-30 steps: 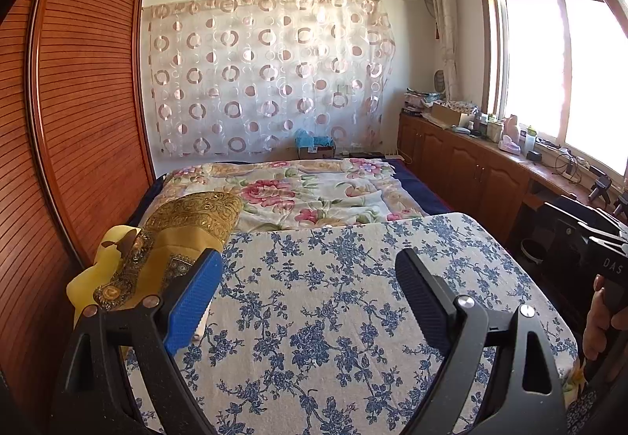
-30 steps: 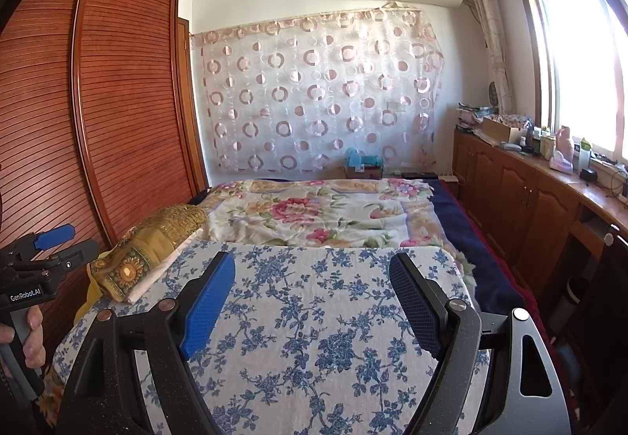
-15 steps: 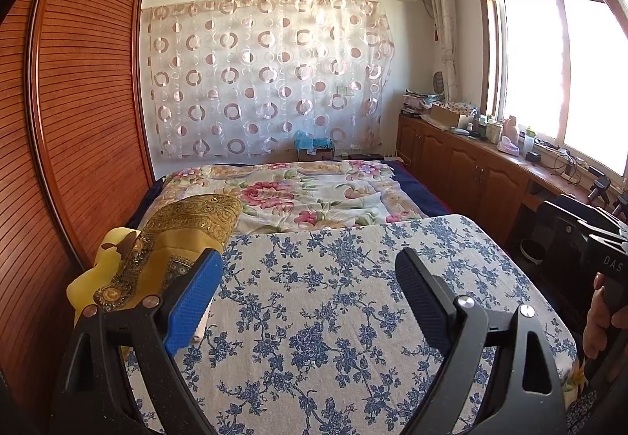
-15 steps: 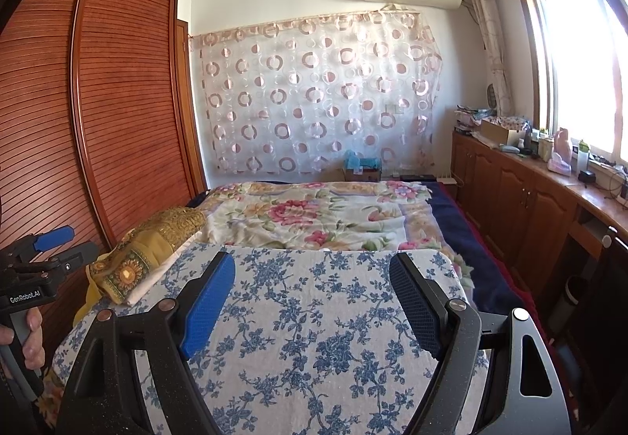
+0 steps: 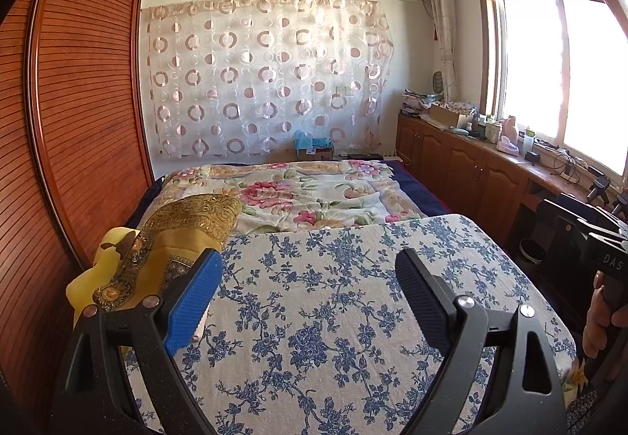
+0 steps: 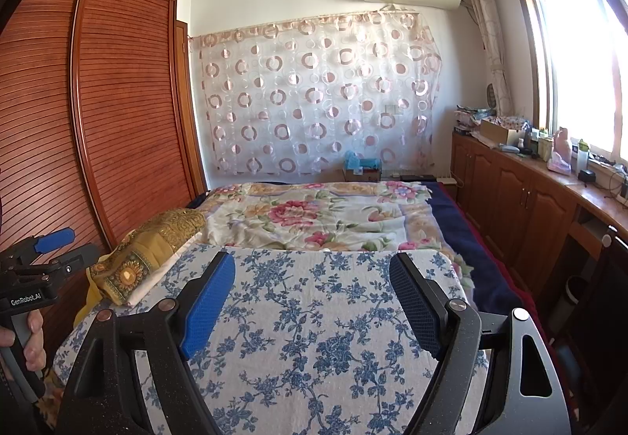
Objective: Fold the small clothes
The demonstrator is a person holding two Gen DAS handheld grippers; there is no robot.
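Left gripper (image 5: 308, 287): jaws spread wide, nothing between them; it hangs over the blue-and-white floral cloth (image 5: 333, 297) that covers the near part of the bed. Blue pad on the left finger, black ribbed pad on the right.

Right gripper (image 6: 312, 295): likewise released, empty, above the same floral cloth (image 6: 314, 317) (the cloth lies flat and smooth under both tools).

Task item: a folded yellow-gold embroidered garment (image 5: 168, 250) sits at roughly 10 o'clock from the left gripper, at the cloth's left edge beside the wooden slatted wardrobe (image 5: 78, 121). The left finger overlaps it in the picture; contact cannot be confirmed. In the right wrist view the same garment (image 6: 149, 254) lies at about 10 o'clock, clear of the jaws, with a white layer showing beneath it.

At 12 o'clock, past the cloth: a pink-flowered quilt (image 5: 298, 195), then a curtain with ring pattern (image 5: 267, 77).

At 9 o'clock in the right view, a hand (image 6: 29, 340) grips the other tool's handle.
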